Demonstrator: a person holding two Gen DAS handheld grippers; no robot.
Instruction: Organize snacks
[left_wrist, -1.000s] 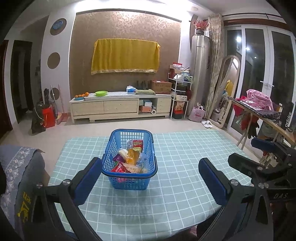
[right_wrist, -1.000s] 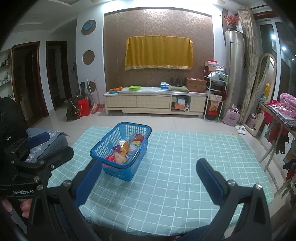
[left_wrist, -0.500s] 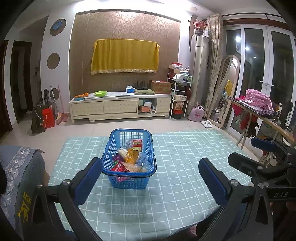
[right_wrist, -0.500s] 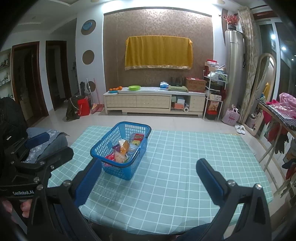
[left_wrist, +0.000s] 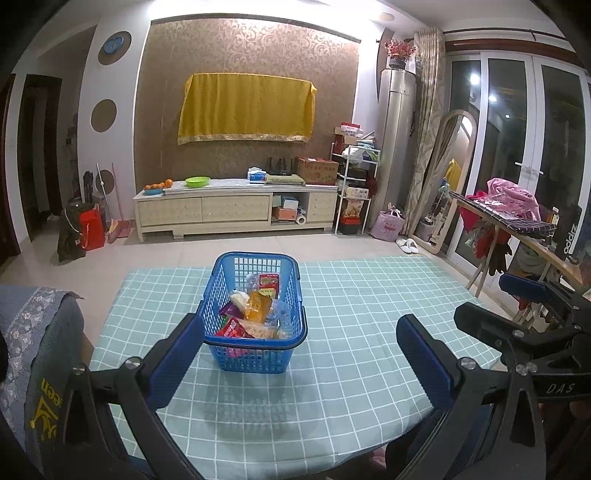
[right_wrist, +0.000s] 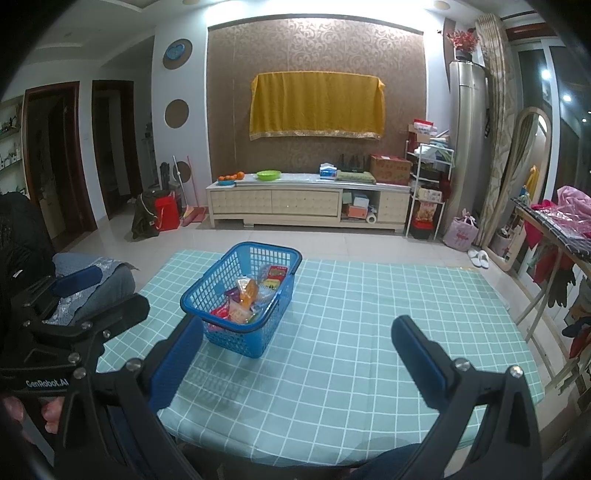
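Nearest the cameras, the left gripper (left_wrist: 301, 345) and the right gripper (right_wrist: 297, 345) both hang above the near edge of the table (left_wrist: 351, 373), each spread wide with nothing between its blue pads. Just beyond, left of the table's middle, stands the blue basket (left_wrist: 295, 325), and the snacks (left_wrist: 255, 314) lie heaped inside it in a loose pile of bright wrappers, none of them on the cloth. The risk, as I judge it, is in that heap: the packets overlap and look slippery, so a wide grip lowered into it could pinch two at once or snag the lattice wall, and the light basket could slide or tip if pulled by its rim. The table carries a pale green checked cloth that appears smooth and could shift under a drag. Farther off, across a tiled floor, a long low cabinet (left_wrist: 236, 210) lines the patterned wall, with a yellow drape (left_wrist: 245, 109) hanging above it.
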